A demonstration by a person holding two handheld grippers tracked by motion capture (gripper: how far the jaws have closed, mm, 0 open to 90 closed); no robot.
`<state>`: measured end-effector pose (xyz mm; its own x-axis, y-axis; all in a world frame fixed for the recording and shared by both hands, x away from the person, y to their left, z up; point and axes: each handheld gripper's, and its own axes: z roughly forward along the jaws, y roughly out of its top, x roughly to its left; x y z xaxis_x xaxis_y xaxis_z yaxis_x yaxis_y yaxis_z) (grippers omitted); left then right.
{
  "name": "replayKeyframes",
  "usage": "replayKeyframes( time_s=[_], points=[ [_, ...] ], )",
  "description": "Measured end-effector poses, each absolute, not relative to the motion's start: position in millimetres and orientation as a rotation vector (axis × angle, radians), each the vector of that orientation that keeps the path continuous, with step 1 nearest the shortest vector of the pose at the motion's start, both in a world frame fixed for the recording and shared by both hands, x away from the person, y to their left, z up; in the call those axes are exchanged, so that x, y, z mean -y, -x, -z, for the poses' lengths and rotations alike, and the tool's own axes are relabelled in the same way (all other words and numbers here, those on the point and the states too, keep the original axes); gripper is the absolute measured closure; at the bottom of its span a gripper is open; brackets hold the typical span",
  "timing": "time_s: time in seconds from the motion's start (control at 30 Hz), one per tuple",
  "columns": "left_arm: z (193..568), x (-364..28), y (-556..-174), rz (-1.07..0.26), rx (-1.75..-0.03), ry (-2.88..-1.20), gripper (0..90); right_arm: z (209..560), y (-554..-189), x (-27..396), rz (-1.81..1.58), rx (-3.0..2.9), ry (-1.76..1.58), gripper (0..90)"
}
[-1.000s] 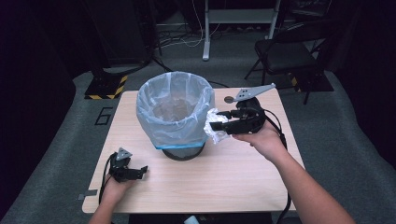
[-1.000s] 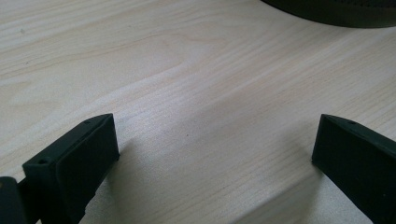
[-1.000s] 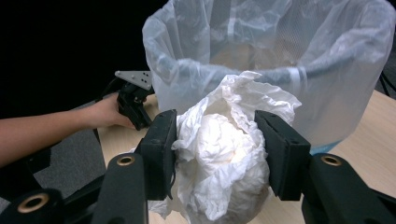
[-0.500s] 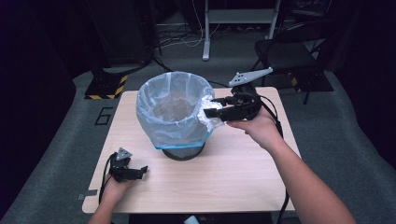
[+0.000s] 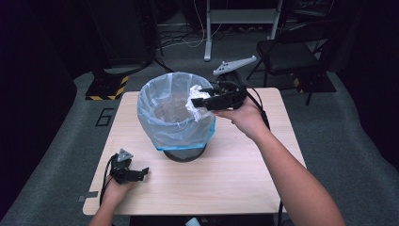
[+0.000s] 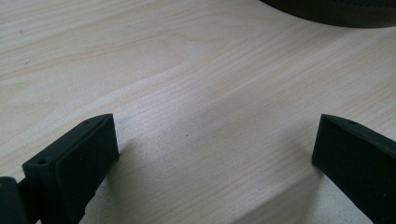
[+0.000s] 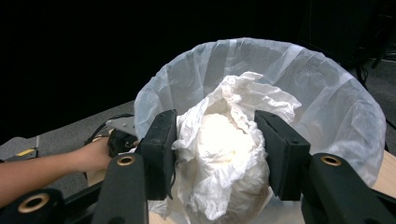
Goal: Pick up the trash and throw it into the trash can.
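Item one: my right gripper (image 5: 196, 100), black, two-jawed, with a grey three-cornered plate on top, held up at the right rim of the bin. Its jaws are clamped on a crumpled white paper wad (image 7: 224, 154); in the right gripper view both black pads press into the wad's sides, and the paper bulges up and out between them. In the high view the crumpled white paper wad (image 5: 197, 98) sits at the bin's right rim, partly over the opening, clear of the table.

Item two: round bin with a black base, lined with a translucent pale blue plastic bag (image 5: 162, 117), standing upright at the middle of the table, toward the far side. The liner is folded over the rim and hangs down the outside. In the right gripper view the lined bin (image 7: 327, 107) opens just behind the wad.

Item three: my left gripper (image 5: 139, 173), black, resting on the tabletop at the near left corner, well apart from the bin. In the left gripper view its jaws stand wide, with bare wood between them.

Item four: light wooden rectangular table (image 5: 235, 179), bearing the bin and the left gripper.

Item five: black chair (image 5: 287, 54), beyond the table's far right corner, on grey floor.
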<state>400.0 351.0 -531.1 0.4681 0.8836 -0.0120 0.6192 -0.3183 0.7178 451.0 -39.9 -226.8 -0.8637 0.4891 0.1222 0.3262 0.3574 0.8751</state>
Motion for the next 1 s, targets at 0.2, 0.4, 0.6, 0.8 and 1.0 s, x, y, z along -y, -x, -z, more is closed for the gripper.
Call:
replayKeyframes(
  time_s=[0.2,0.4,0.6,0.8,1.0],
  points=[
    [531,-351,-400,-0.512,-1.242,-2.055,0.0,227,-463,23,-1.524,-2.449,-0.739,50.0],
    [531,-351,-400,-0.506,-1.241,-2.055,0.0,234,-472,6,-1.519,-2.447,-0.731,50.0],
    [531,-351,-400,-0.506,-1.239,-2.056,0.0,241,-481,-10,-1.486,-2.45,-0.737,50.0],
    [531,-351,-400,-0.507,-1.235,-2.057,0.0,250,-489,-26,-1.448,-2.452,-0.754,50.0],
    [531,-351,-400,-0.503,-1.237,-2.058,0.0,257,-495,-35,-1.423,-2.45,-0.742,49.3]
  ],
)
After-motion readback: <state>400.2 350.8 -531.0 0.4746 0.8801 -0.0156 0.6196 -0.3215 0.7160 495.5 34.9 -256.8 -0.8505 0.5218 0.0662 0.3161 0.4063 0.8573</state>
